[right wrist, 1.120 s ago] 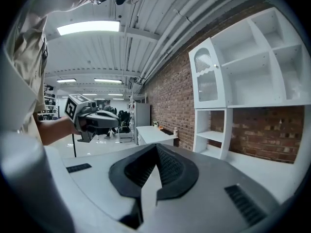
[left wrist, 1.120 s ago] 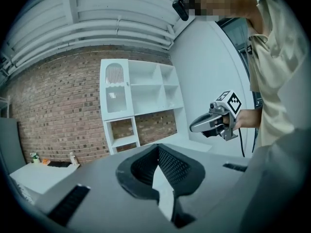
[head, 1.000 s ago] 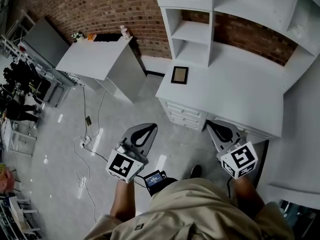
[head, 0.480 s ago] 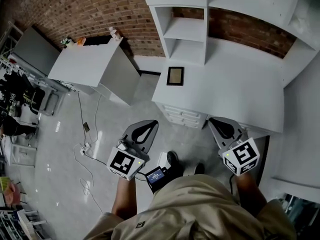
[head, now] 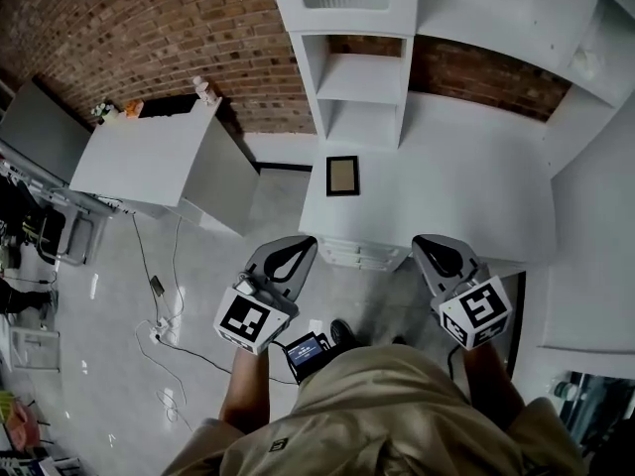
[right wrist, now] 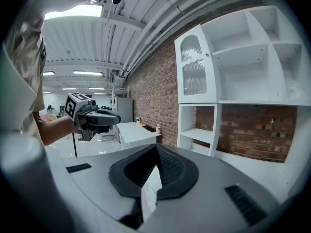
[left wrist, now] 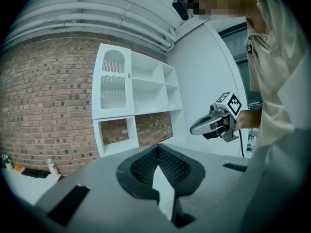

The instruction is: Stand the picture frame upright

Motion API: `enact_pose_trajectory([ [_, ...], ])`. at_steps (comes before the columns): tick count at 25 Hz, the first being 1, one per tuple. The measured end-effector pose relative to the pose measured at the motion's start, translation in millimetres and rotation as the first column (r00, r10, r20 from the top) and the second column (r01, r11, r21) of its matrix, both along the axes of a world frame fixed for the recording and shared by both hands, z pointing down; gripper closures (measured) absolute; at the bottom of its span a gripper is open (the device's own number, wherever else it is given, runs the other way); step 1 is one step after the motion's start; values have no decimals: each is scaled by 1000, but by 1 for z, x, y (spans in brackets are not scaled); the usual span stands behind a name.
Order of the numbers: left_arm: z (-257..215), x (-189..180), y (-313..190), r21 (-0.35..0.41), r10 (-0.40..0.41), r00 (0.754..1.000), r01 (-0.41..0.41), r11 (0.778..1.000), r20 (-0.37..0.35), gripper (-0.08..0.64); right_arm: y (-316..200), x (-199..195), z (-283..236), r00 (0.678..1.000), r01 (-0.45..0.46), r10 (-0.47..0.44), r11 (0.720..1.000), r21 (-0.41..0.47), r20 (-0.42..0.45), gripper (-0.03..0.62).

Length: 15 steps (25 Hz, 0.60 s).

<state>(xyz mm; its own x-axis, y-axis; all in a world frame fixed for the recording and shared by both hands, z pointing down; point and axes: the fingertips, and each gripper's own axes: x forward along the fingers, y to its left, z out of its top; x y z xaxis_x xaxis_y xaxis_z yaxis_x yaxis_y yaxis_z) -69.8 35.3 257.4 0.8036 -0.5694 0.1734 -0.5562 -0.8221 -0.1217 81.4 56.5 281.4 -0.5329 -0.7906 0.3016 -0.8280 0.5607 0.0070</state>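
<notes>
The picture frame (head: 342,176), dark-rimmed with a tan face, lies flat on the white desk (head: 466,196) near its front left corner. Neither gripper view shows it. My left gripper (head: 301,241) hangs in the air just short of the desk's front edge, below the frame, shut and empty. Further right, my right gripper (head: 425,241) is at the same height by the desk edge, also shut and empty. In the left gripper view the jaw tips (left wrist: 157,147) meet, and the right gripper (left wrist: 214,123) shows beside them. The right gripper view shows closed tips (right wrist: 156,145) and the left gripper (right wrist: 95,116).
A white shelf unit (head: 362,67) stands at the back of the desk against a brick wall (head: 179,18). Drawers (head: 362,254) sit under the desk front. A white cabinet (head: 149,157) stands to the left. Cables (head: 164,325) trail over the grey floor.
Both grippers and the person have come closer to the desk. The frame now lies nearer in the head view. The jaws stay as they were.
</notes>
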Motion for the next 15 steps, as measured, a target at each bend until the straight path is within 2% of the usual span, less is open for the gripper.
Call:
enact_pose_trajectory([
  [8, 2, -31, -45, -5, 65, 997, -65, 998, -45, 554, -38, -33, -1, 997, -63, 62, 998, -7, -47, 589],
  [15, 11, -49, -76, -41, 73, 995, -77, 996, -72, 554, -67, -54, 4, 995, -72, 69, 997, -35, -73, 589],
])
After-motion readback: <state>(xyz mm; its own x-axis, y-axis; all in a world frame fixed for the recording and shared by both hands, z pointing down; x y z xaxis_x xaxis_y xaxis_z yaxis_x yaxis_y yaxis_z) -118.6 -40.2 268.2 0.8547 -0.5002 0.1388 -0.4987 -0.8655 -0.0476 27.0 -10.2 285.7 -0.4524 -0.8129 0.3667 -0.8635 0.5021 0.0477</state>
